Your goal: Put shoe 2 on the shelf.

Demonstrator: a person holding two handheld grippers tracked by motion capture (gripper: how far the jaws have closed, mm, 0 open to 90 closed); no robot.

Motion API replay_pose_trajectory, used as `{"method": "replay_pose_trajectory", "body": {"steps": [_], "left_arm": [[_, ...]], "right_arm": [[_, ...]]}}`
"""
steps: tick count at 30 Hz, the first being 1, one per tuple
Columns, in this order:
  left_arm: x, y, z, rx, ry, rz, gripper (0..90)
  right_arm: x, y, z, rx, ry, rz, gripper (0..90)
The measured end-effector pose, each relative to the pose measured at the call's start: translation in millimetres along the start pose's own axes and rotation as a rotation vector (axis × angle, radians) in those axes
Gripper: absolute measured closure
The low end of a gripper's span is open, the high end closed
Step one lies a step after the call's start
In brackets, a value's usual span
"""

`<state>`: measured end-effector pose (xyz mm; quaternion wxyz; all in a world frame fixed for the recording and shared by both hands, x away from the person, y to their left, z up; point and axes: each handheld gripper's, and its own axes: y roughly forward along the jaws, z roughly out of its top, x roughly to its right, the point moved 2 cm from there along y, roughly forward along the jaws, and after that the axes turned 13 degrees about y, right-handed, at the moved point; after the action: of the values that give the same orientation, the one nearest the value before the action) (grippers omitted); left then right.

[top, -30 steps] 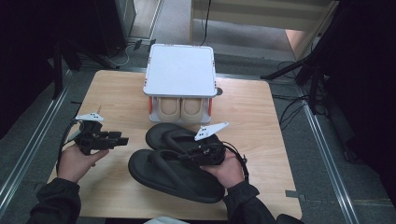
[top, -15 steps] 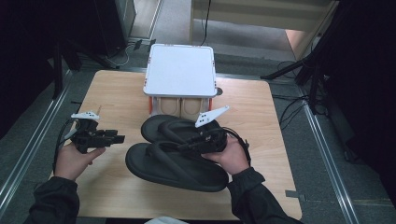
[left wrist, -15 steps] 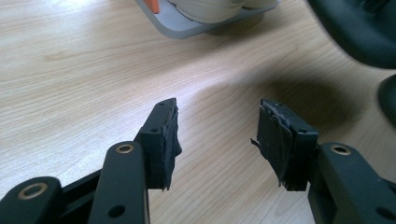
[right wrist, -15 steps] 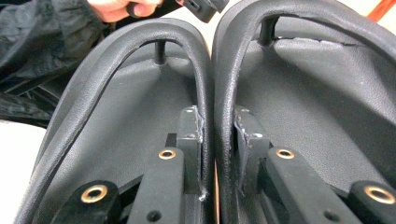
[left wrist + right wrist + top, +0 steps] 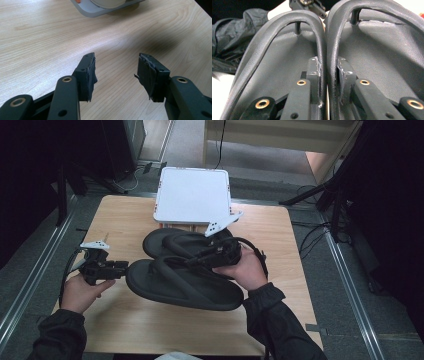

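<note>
Your right gripper (image 5: pixel 197 261) has its jaws pinched tight on the two inner straps (image 5: pixel 326 57) of the pair of black flip-flops (image 5: pixel 185 275), one strap from each sandal pressed side by side between the pads, and both soles hang from that one narrow bite. Taking the white lidded bin (image 5: pixel 192 195) as your marker, the sandals sit just in front of it toward you, the far one nearly under its front edge, the near one overlapping it and tipped up off the wooden table (image 5: pixel 280 250). Your left gripper (image 5: pixel 116 71) waits well off to the left of the bin, jaws spread wide with nothing but bare tabletop between them. The risk lies in the grip itself: the straps are smooth and rounded, so one could likely roll out of the pads and drop a sandal. The soles look floppy and long, so a quick swing could knock a heel against the bin's front or drag it across the table. If you mean to put them into the bin, note that its lid is on, and your free gripper is far from it.
</note>
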<state>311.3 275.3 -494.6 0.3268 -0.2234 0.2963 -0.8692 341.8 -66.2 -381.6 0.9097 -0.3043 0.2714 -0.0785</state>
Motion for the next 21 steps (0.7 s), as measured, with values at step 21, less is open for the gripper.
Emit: {"method": "replay_pose_trajectory", "body": {"steps": [21], "left_arm": [[-2.9,-1.3,-1.1,0.023,-0.016,-0.013,49.5]], "right_arm": [[21.6,-32.0,91.6,0.118,0.088,-0.266,76.2]]}}
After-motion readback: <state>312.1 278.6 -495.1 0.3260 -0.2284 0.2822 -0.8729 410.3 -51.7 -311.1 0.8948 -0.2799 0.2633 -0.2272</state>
